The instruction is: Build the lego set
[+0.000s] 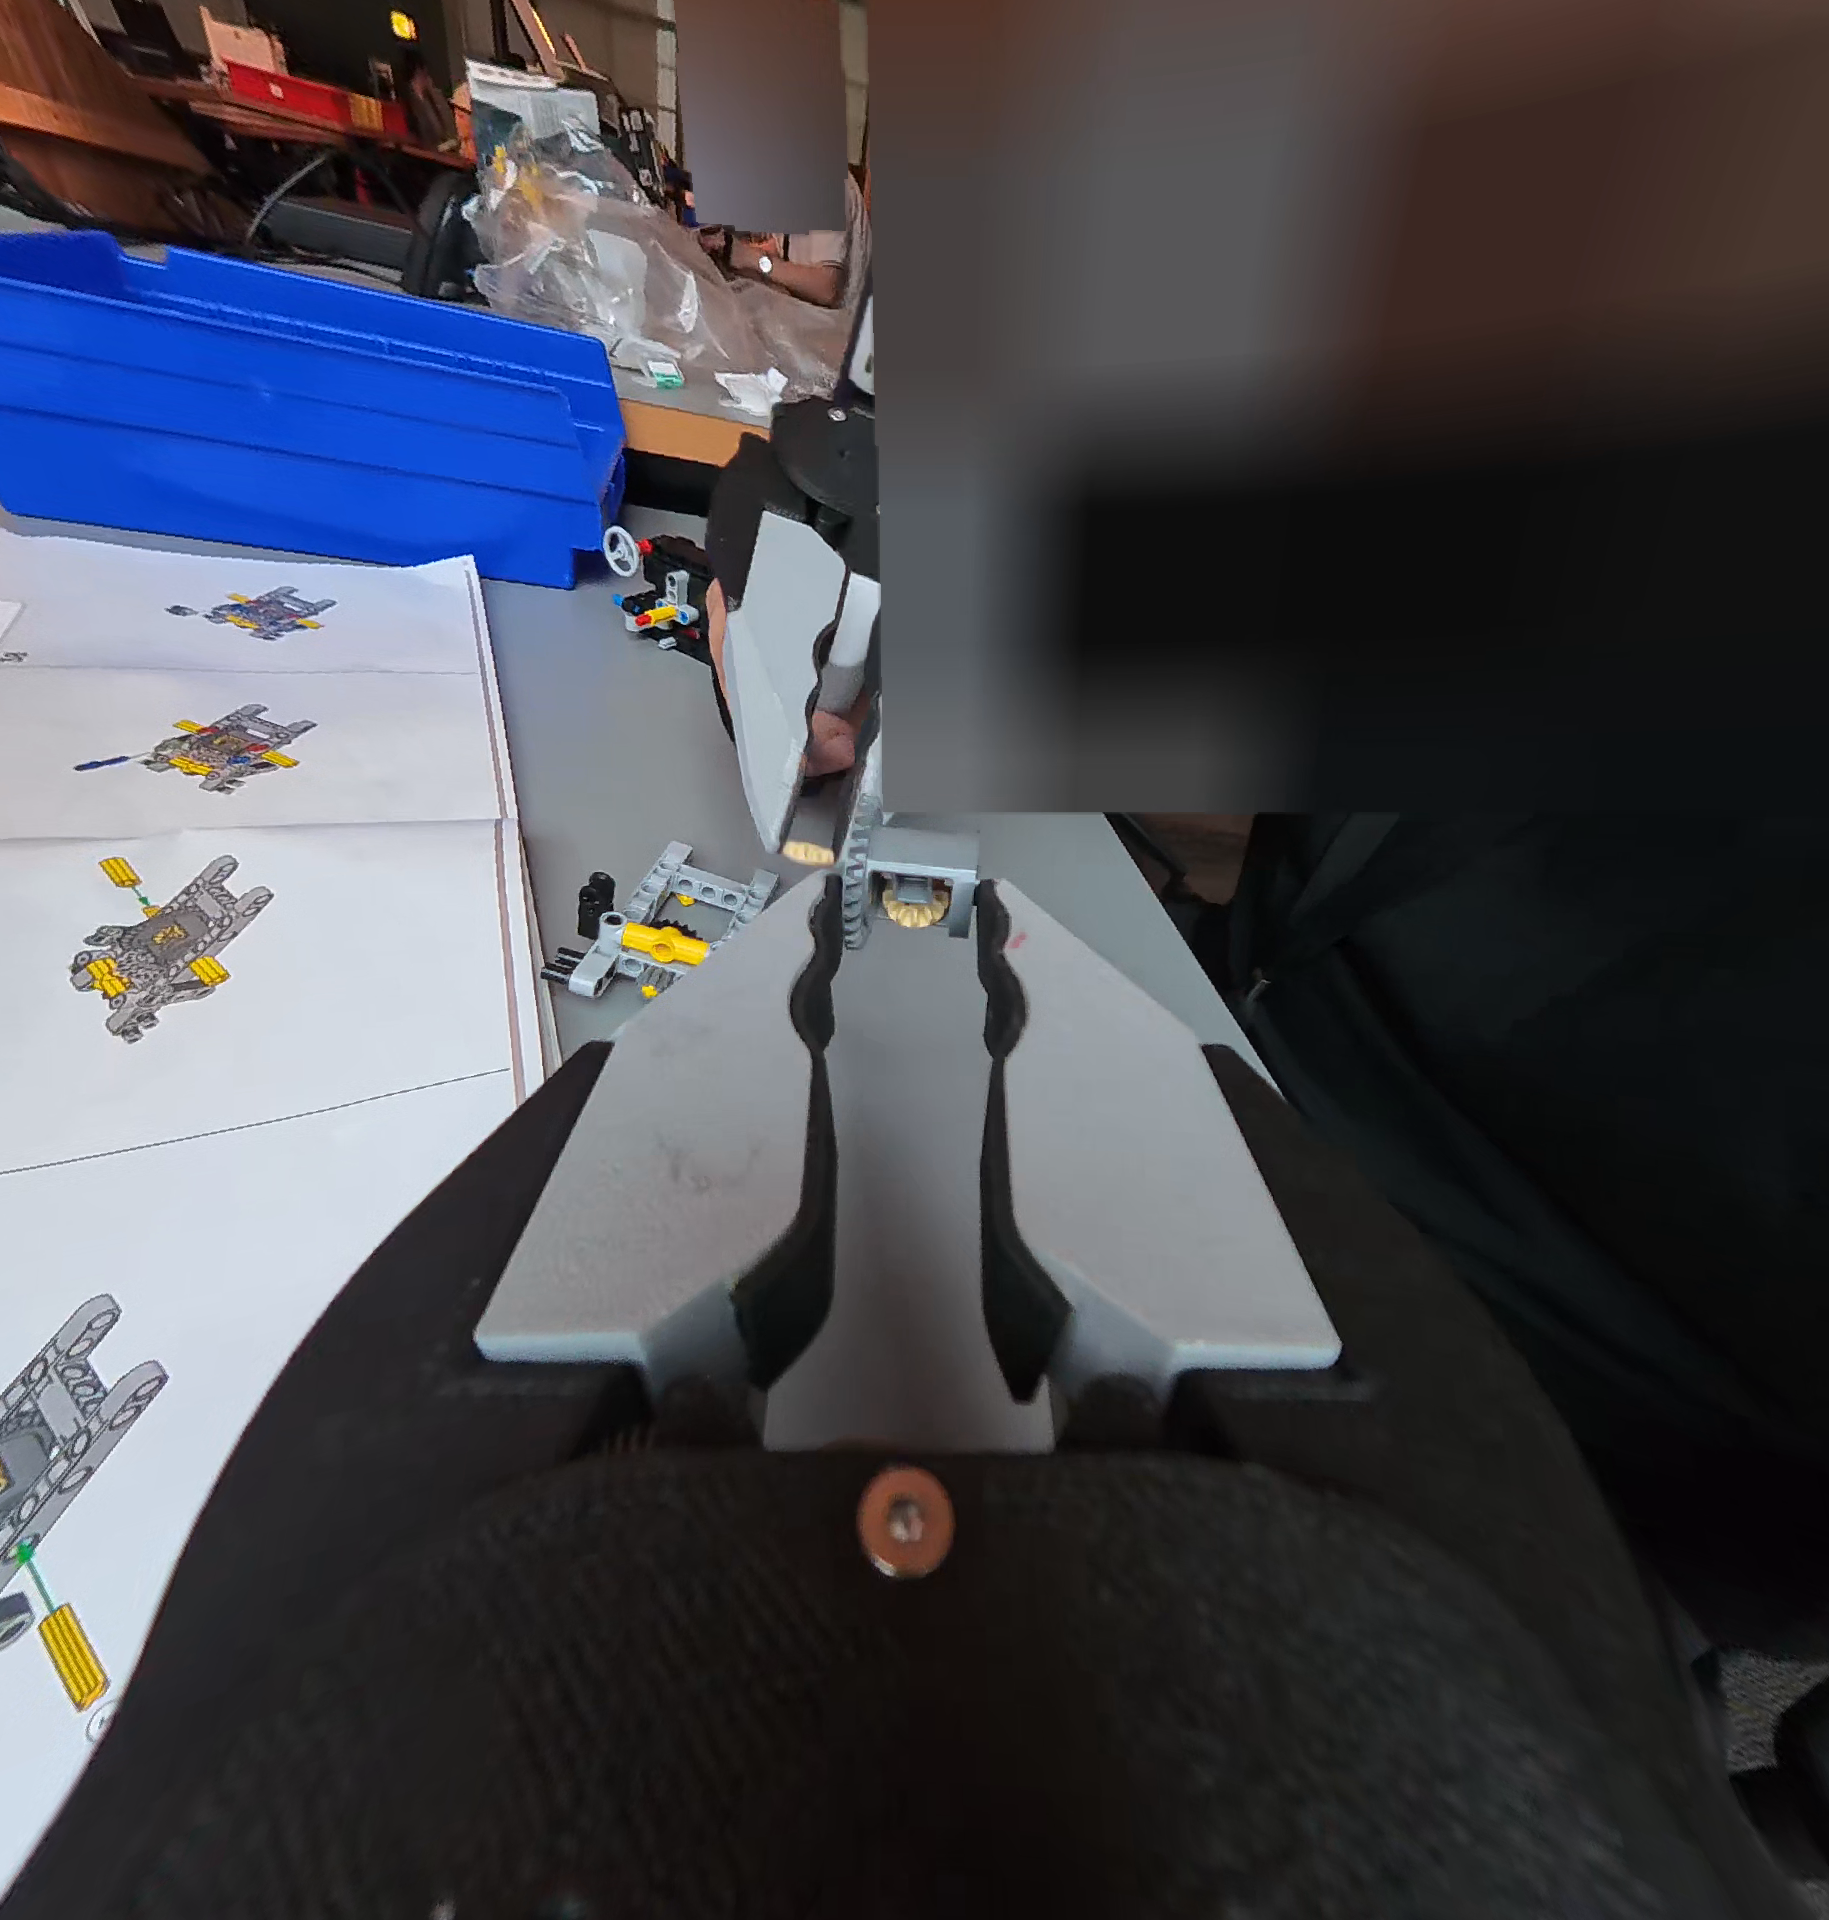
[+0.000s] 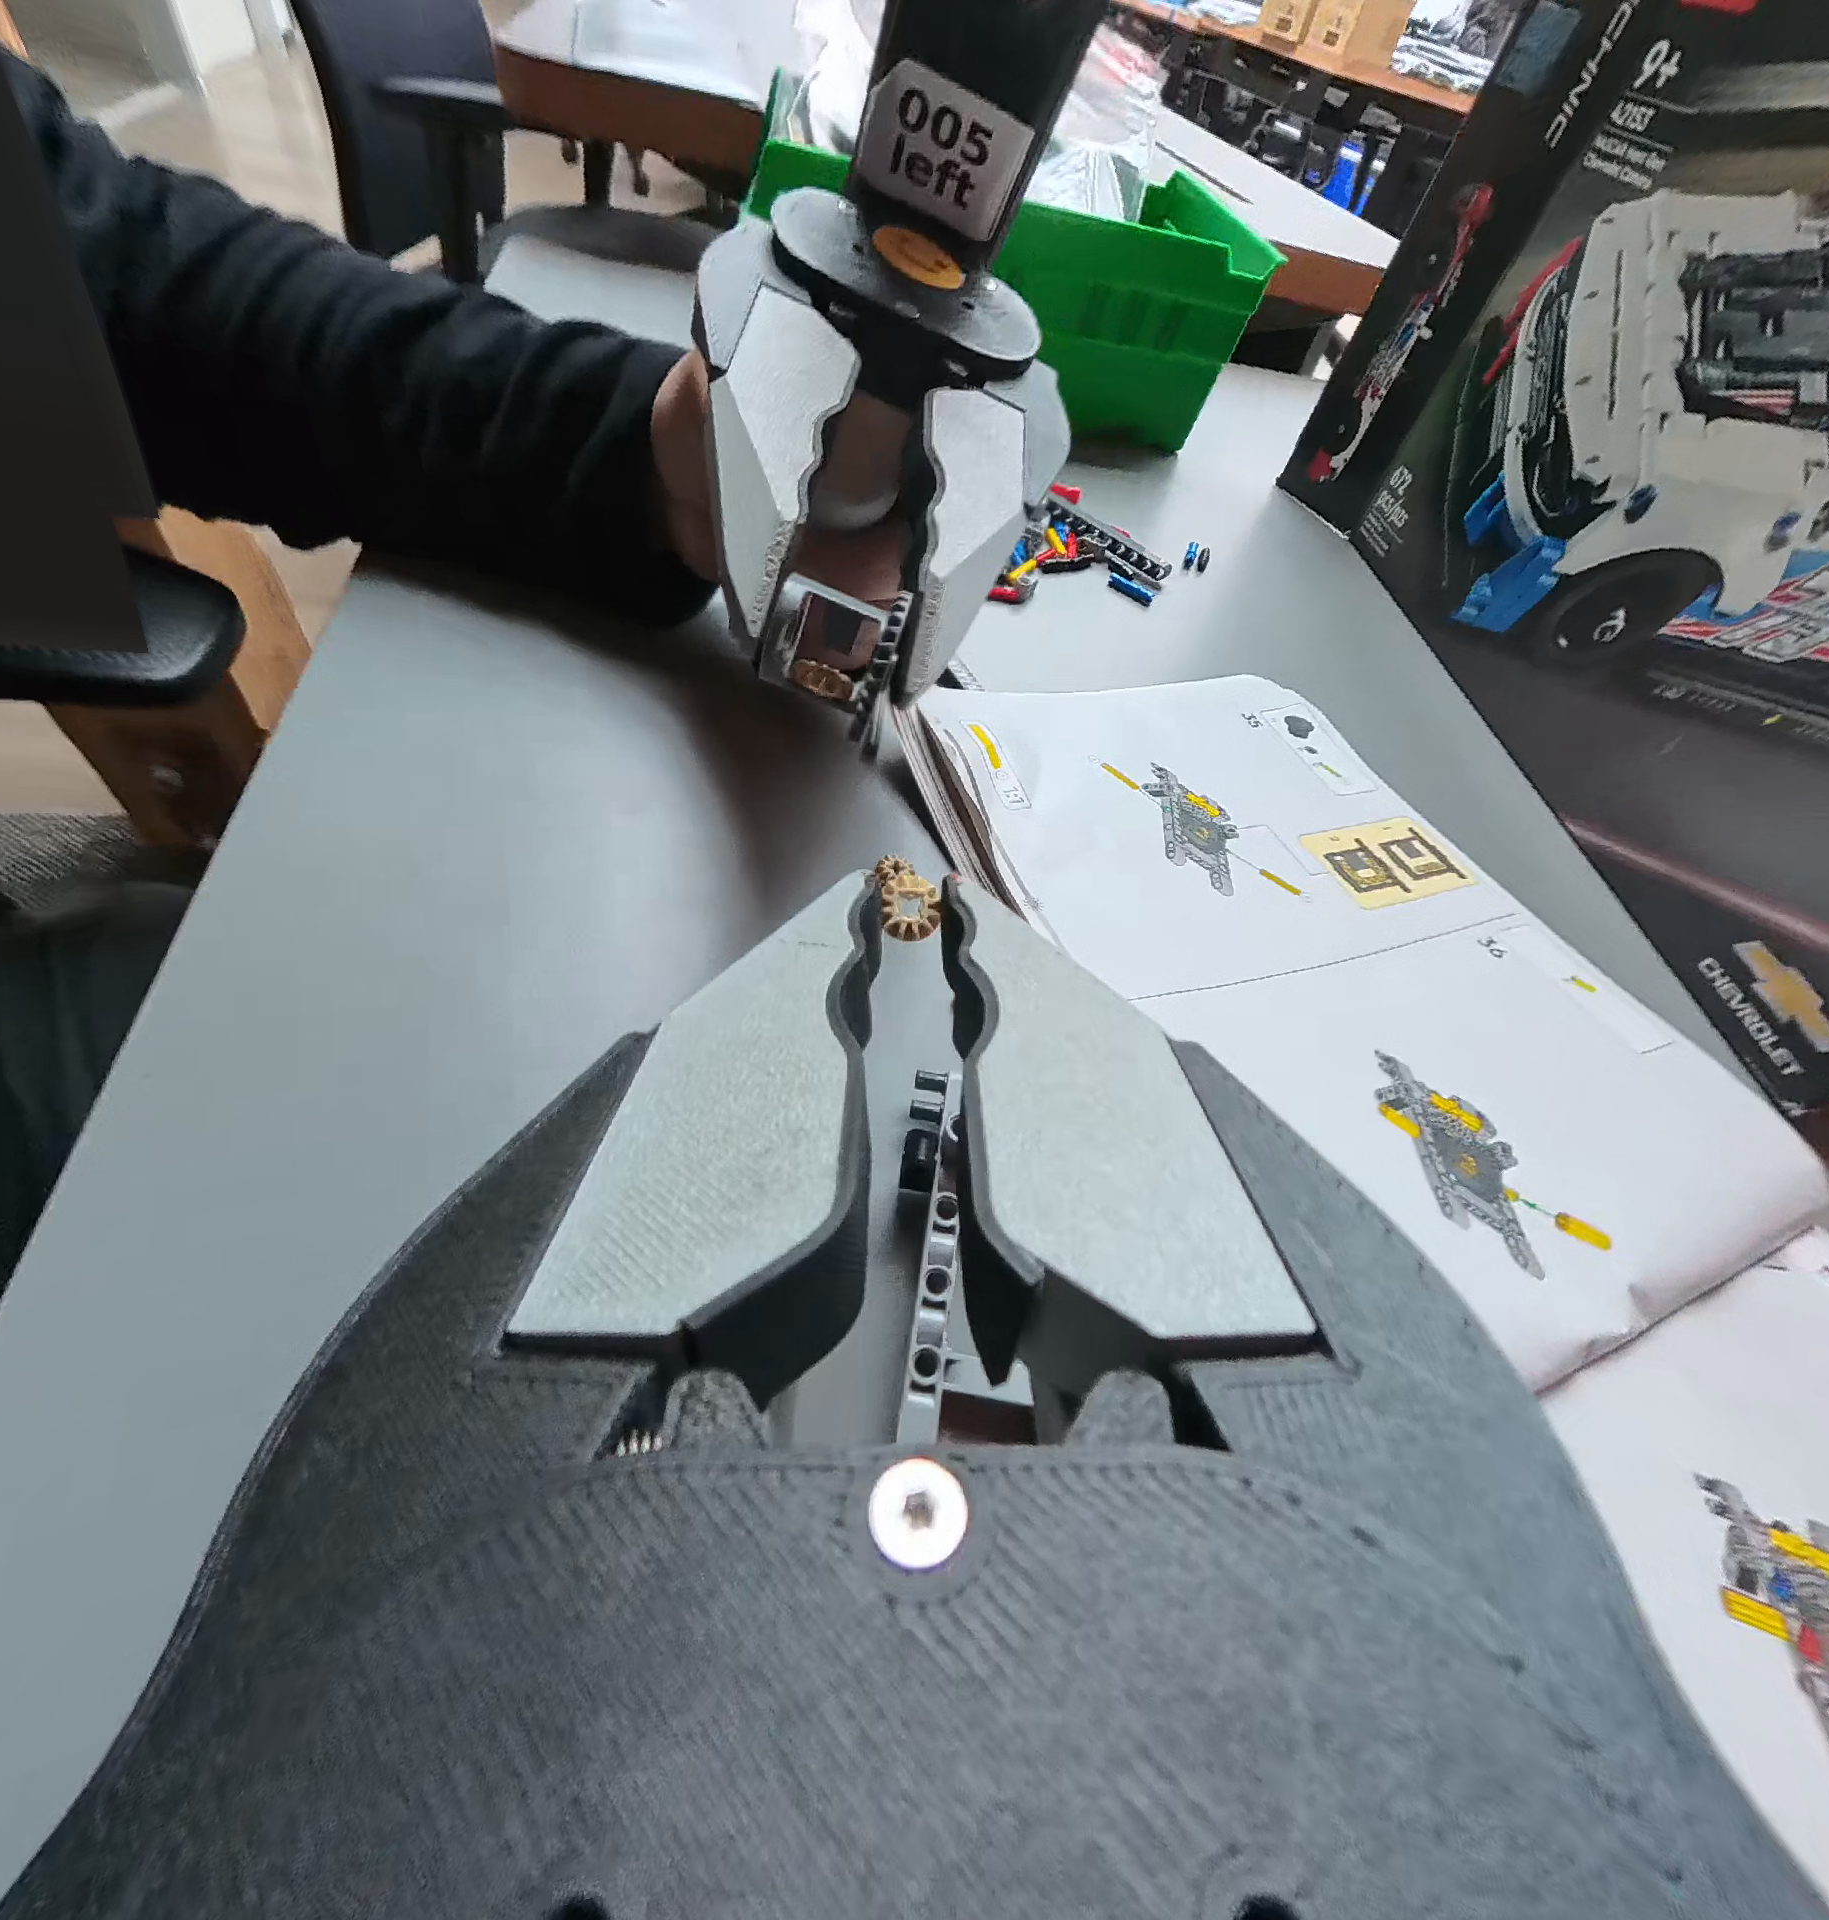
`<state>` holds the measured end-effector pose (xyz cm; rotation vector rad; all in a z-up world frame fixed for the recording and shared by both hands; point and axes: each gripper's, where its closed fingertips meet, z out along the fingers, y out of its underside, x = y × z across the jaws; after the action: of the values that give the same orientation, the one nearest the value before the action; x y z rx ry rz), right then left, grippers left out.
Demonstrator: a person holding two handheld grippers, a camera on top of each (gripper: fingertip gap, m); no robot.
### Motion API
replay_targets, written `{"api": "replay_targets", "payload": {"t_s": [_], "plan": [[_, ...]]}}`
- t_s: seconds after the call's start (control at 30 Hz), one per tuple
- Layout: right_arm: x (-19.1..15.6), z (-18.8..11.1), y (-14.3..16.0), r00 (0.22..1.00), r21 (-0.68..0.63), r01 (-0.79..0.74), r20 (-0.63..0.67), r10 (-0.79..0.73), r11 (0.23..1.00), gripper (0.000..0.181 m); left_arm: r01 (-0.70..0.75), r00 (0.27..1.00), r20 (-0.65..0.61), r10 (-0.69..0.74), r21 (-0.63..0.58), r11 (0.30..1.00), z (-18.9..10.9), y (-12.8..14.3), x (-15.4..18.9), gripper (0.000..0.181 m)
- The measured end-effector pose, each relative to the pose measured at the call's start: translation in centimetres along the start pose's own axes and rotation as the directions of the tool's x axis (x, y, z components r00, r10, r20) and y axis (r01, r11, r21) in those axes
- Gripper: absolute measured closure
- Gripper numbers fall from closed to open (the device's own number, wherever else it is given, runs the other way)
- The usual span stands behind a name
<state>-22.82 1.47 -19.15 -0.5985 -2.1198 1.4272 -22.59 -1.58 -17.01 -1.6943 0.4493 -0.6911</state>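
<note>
My left gripper [image 1: 905,899] is shut on a small grey gear housing [image 1: 925,857] that carries a tan bevel gear and a dark toothed ring [image 1: 856,883]. It also shows in the right wrist view [image 2: 848,665], held above the table edge. My right gripper [image 2: 910,896] is shut on a loose tan bevel gear [image 2: 908,902]. In the left wrist view the right gripper [image 1: 801,831] hangs just left of the housing, its tan gear [image 1: 808,852] close beside the toothed ring. A grey and yellow part-built frame [image 1: 661,925] lies on the table.
An open instruction booklet [image 1: 214,935] lies on the grey table, also in the right wrist view [image 2: 1305,935]. A blue bin [image 1: 266,416], a small black assembly [image 1: 666,603], a green bin [image 2: 1128,291], loose pins [image 2: 1086,551] and the set's box [image 2: 1668,468] stand around. There is about 4 cm between the tips of the two grippers.
</note>
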Motion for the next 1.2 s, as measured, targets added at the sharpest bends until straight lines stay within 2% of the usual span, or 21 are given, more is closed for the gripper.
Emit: {"api": "replay_targets", "payload": {"t_s": [0.3, 1.2], "plan": [[0.04, -0.28, -0.36, 0.983, 0.046, -0.165, 0.089, 0.160, 0.985, 0.174, 0.009, 1.000, -0.007, -0.009, 0.025, 1.000, -0.09, -0.25, -0.07, 0.158], [-0.21, 0.08, 0.11, 0.983, 0.032, -0.157, 0.099, 0.153, 0.987, 0.174, -0.015, 1.000, 0.009, 0.015, -0.025, 1.000, 0.24, 0.43, -0.06, 0.158]]}}
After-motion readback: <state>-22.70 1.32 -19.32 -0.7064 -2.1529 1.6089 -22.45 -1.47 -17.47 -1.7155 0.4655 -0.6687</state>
